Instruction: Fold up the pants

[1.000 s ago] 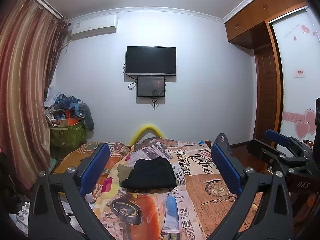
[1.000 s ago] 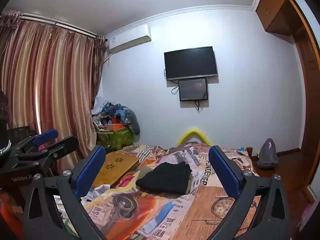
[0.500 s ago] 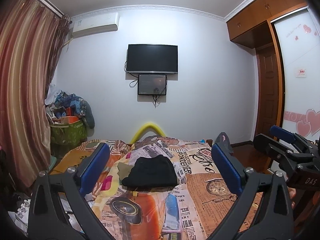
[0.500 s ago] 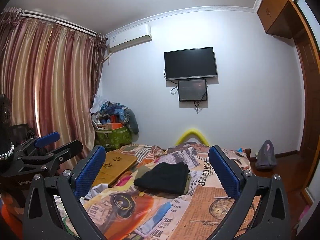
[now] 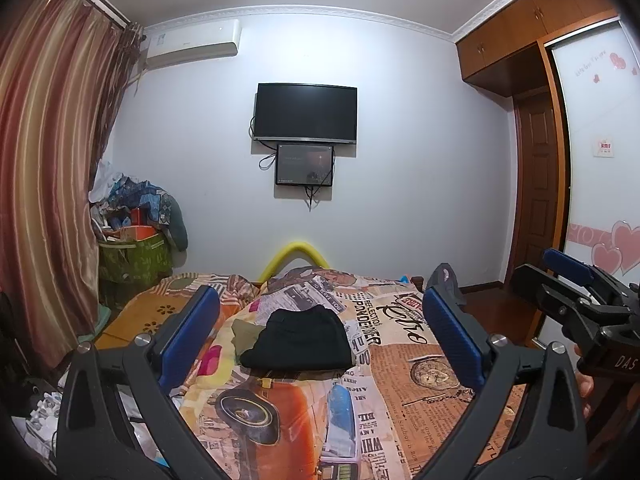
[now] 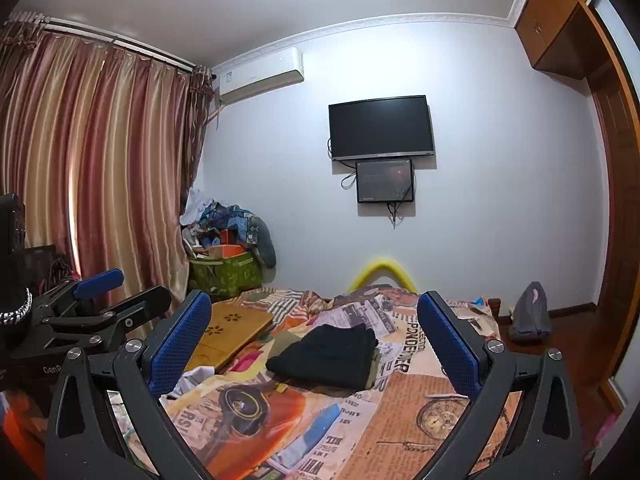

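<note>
Black pants (image 5: pixel 298 339) folded on bed (image 5: pixel 420 364); both tongs (image 5: pixel 320 336) (image 6: pixel 314 344) wide apart, raised.

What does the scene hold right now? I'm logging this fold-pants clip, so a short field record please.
pants: black pants, folded into a compact stack on the bed
surface: bedspread with newspaper and car print
under pants: olive garment, edge showing
left claw: open, empty, raised, apart from pants
right claw: open, empty, raised
beside pants: wooden lap tray
wall: television
</note>
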Tool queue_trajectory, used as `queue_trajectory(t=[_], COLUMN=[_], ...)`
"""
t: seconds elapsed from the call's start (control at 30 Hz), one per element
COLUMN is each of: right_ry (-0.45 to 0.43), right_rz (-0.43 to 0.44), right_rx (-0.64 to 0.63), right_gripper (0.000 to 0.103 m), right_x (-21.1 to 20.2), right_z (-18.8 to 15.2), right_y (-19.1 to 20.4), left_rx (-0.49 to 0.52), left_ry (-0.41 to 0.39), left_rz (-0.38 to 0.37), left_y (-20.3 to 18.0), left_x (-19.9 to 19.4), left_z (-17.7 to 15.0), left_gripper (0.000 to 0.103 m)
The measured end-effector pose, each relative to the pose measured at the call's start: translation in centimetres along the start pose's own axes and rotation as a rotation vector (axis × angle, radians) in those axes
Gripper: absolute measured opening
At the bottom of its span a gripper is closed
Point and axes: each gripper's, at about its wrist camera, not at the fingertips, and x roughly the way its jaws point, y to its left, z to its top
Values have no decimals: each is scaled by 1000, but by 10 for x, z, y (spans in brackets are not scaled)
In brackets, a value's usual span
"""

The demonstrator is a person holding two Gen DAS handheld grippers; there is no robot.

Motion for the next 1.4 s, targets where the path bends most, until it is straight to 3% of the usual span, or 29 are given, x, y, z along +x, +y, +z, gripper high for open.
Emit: queue_trajectory(t=[1.4], right_ry=[15], right_rz=[-7], right_rx=[6], right_gripper=[103], right_x=[3], right_z=[-2], right_y=[3], left_rx=[10], left_ry=[6], left_rz=[-17], left_y=[3], left_x=[2], left_z=[-1], left_gripper=[103])
